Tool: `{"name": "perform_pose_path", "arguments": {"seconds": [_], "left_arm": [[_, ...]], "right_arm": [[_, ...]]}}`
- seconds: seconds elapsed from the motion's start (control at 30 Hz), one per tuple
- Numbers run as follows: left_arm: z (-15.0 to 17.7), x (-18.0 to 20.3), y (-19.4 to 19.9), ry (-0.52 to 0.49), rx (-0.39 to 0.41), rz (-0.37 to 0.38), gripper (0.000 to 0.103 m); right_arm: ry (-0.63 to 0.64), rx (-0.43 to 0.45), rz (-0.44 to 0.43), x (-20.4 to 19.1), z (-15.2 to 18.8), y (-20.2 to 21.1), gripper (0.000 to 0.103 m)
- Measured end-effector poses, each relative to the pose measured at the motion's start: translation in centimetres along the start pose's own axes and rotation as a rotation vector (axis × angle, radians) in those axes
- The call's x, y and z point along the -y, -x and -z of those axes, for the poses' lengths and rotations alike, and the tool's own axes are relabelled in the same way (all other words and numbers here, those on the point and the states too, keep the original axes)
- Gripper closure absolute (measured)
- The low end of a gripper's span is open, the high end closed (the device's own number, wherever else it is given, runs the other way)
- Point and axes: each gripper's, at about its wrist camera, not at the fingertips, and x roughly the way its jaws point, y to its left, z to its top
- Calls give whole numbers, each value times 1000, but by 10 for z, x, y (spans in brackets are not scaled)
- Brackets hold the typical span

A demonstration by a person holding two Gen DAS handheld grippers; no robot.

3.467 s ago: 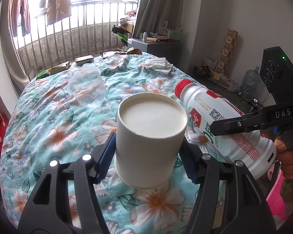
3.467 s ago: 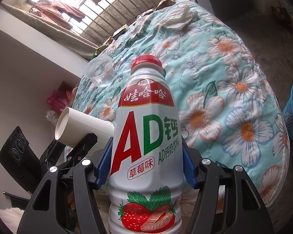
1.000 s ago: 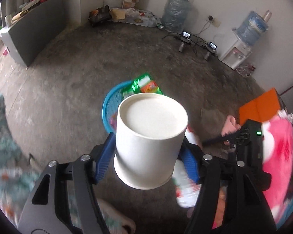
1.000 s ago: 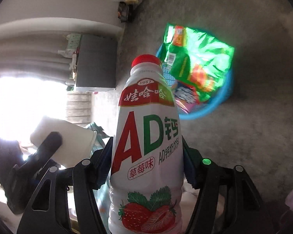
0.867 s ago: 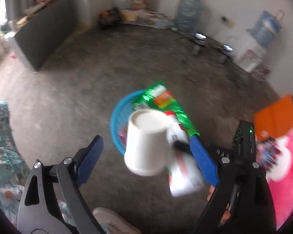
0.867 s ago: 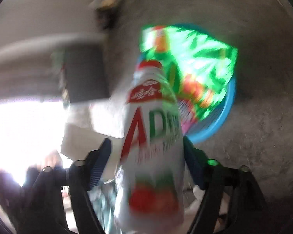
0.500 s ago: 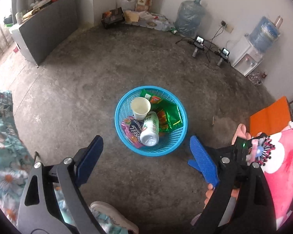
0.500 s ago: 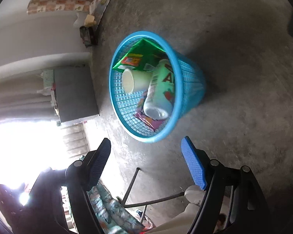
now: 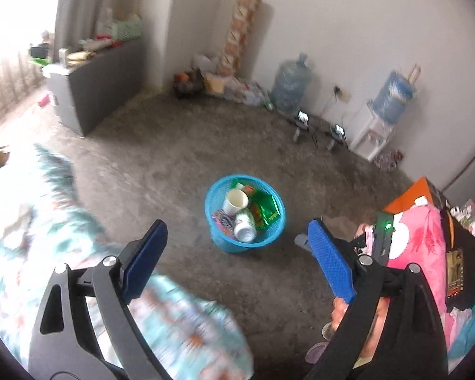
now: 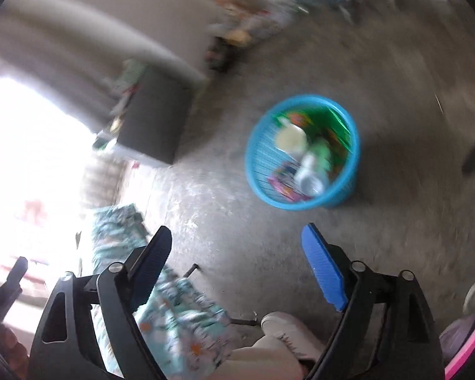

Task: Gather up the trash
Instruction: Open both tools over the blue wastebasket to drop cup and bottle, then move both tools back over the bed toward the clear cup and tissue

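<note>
A blue mesh trash basket (image 9: 276,233) stands on the concrete floor, also in the right wrist view (image 10: 343,197). Inside lie the white paper cup (image 9: 235,202), the AD drink bottle (image 9: 245,225) and green snack wrappers (image 9: 264,209). The cup (image 10: 290,140) and bottle (image 10: 312,171) show blurred in the right wrist view. My left gripper (image 9: 237,255) is open and empty, well above and short of the basket. My right gripper (image 10: 236,261) is open and empty, also above the floor, away from the basket.
The flower-print bedspread (image 9: 41,240) fills the lower left, also in the right wrist view (image 10: 180,323). A grey cabinet (image 9: 95,72) stands at the far left wall. Water jugs (image 9: 290,87) and a dispenser (image 9: 376,126) line the back wall. A shoe (image 10: 285,321) is below.
Both grippers opened and dropped the cup and bottle into the basket about a second ago. Since then both have pulled back and swung away; the basket looks smaller and the bed has come into view.
</note>
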Motion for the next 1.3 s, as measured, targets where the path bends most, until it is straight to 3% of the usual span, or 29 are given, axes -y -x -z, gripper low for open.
{"name": "perform_pose_path", "arguments": {"seconds": [0.13, 0.3, 0.43, 0.6, 0.83, 1.07, 1.2, 1.3], "left_arm": [[31, -44, 72, 89, 106, -45, 17], [98, -106, 152, 208, 237, -237, 15], [151, -146, 195, 286, 275, -377, 15], [196, -190, 223, 369, 292, -469, 15], [215, -222, 228, 383, 327, -538, 15], [210, -259, 228, 395, 361, -551, 15], [202, -277, 229, 400, 399, -498, 16], [194, -291, 220, 409, 376, -452, 24]], "right_arm": [[153, 0, -45, -51, 8, 18, 18], [271, -66, -144, -95, 25, 27, 18], [370, -124, -197, -135, 45, 24, 18], [464, -257, -298, -192, 72, 8, 18], [498, -430, -399, -257, 102, -22, 19], [462, -522, -425, -294, 110, -61, 22], [413, -552, -432, -311, 107, -91, 27], [370, -576, -423, -322, 102, -118, 33]]}}
